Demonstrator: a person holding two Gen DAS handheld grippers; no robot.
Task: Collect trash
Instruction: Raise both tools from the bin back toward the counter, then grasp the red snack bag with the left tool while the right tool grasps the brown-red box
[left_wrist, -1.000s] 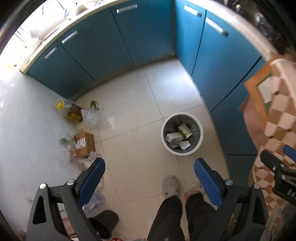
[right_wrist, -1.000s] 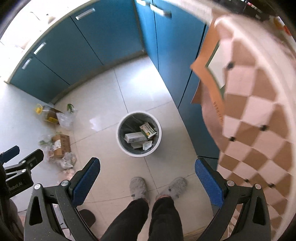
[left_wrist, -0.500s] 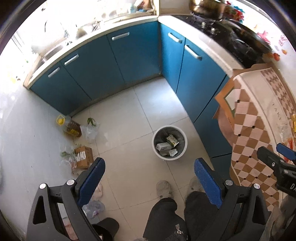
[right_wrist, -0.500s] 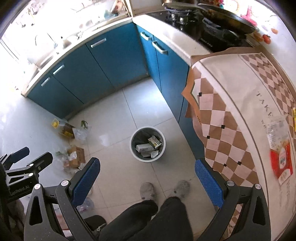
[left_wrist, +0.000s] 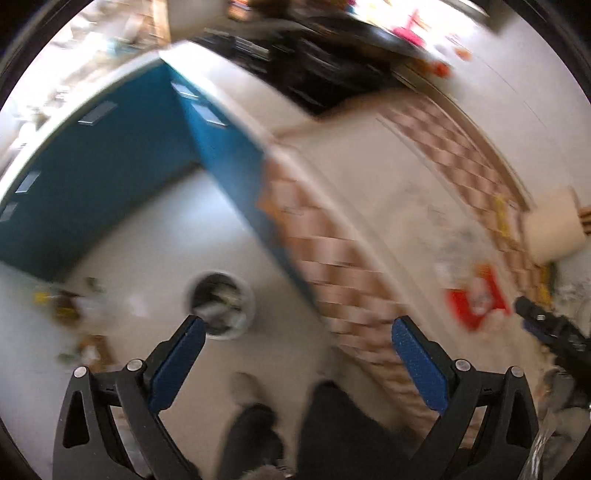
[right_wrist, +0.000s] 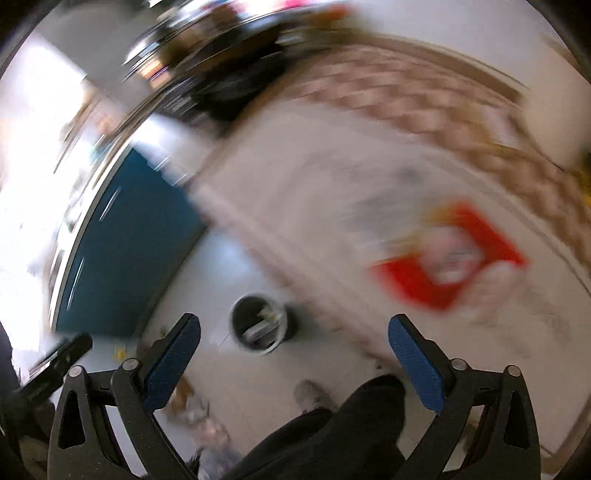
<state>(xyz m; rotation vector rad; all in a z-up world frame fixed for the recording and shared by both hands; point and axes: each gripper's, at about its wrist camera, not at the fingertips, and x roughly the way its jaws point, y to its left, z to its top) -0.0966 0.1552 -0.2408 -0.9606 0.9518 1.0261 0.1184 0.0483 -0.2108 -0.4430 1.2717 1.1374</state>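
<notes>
Your right gripper (right_wrist: 293, 358) fingers are closing on nothing; the left gripper (left_wrist: 297, 363) is wide and empty too. Line up on the red packet (right_wrist: 448, 258) near the table (right_wrist: 295, 192) edge, and grab it flat before carrying it to the bin (right_wrist: 260, 325).

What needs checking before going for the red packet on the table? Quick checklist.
1. Left gripper empty, jaws wide: ok.
2. Right gripper empty, jaws closing with nothing between them: ok.
3. Red packet lies on the table, uncovered: ok.
4. Packet's exact edges for a grasp: cannot tell, heavy motion blur.
5. Trash bin on the floor, open with room left: ok.
6. Floor litter left by the cabinets: not ok.
</notes>
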